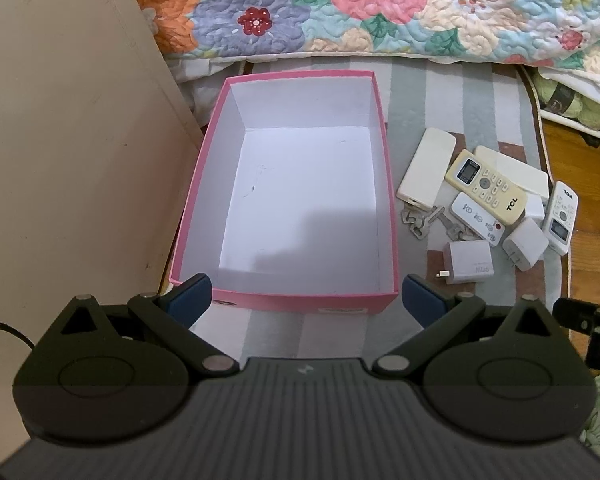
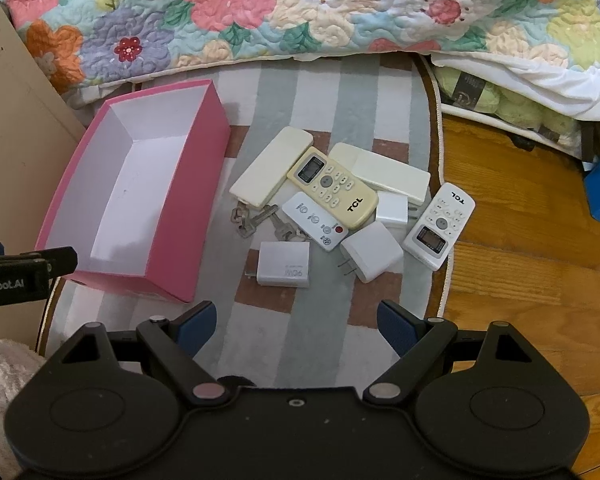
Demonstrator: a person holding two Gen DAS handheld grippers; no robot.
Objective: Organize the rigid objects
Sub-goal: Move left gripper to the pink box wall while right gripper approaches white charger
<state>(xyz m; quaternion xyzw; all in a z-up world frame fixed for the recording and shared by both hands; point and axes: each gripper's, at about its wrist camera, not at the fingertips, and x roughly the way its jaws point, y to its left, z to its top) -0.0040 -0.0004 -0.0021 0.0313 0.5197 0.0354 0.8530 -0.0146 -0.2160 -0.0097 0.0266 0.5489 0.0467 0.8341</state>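
Objects to sort number ten by our count, lying in one loose pile on the striped grey, white and brown rug (image 2: 332, 80), just right of the open pink cardboard box with white inside walls (image 2: 172, 216).

We count three remotes with buttons showing: one yellowed TCL remote with a screen (image 2: 334, 186), one white TCL remote with a screen (image 2: 440, 226) at the right edge of the pile, and one small flat white remote with a red button (image 2: 316, 220). Two cream rounded plastic slabs without visible buttons lie there too, one on the left (image 2: 270, 166) and one at the back (image 2: 384, 172); the yellowed remote overlaps both. We count three white boxy plug adapters: one marked 90W (image 2: 286, 264) nearest us, one with two prongs (image 2: 374, 256), and one (image 2: 392, 208) partly hidden behind it. Two bunches of metal keys (image 2: 256, 220) touch the left slab and the small remote.

The box holds nothing. A beige board (image 1: 60, 140) leans against its left side, and a quilted floral bedspread (image 2: 300, 8) hangs behind. Wooden flooring (image 2: 520, 220) lies right of the rug.

Our left gripper (image 1: 306, 300) hovers at the box's near wall, fingers spread wide and holding nothing. Our right gripper (image 2: 296, 324) hovers over the rug before the pile, fingers likewise wide apart.
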